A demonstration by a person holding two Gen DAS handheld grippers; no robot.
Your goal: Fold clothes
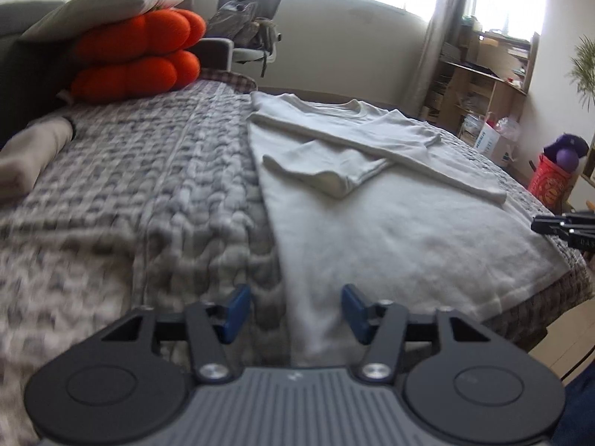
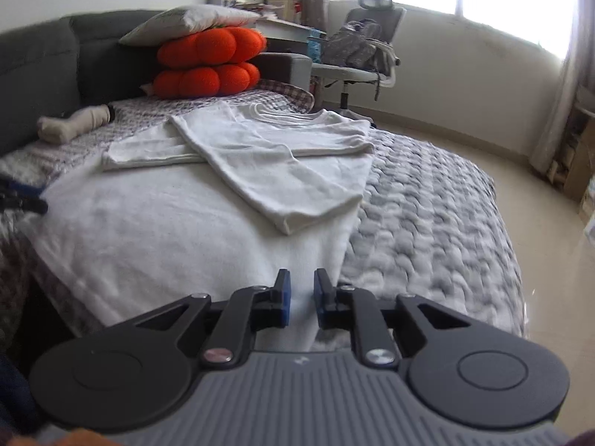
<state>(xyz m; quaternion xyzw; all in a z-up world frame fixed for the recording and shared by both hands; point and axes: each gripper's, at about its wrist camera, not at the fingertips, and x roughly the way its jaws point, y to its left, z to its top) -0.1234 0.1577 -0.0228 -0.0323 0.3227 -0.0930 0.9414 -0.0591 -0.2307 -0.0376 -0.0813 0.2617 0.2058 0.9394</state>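
Observation:
A white T-shirt (image 1: 390, 215) lies flat on the grey knitted bedspread (image 1: 167, 186), collar at the far end, both sleeves and one side folded in over the body. It also shows in the right wrist view (image 2: 208, 223). My left gripper (image 1: 295, 299) is open and empty over the shirt's near left corner. My right gripper (image 2: 301, 290) is open with a narrow gap, empty, over the shirt's near right corner. The right gripper's tips show at the right edge of the left wrist view (image 1: 550, 226).
Orange cushions (image 1: 134, 59) under a white pillow (image 1: 100, 7) sit at the head of the bed. A rolled beige cloth (image 2: 74, 122) lies near them. An office chair with a bag (image 2: 357, 52) stands behind. Shelves with boxes (image 1: 479, 81) stand at the right.

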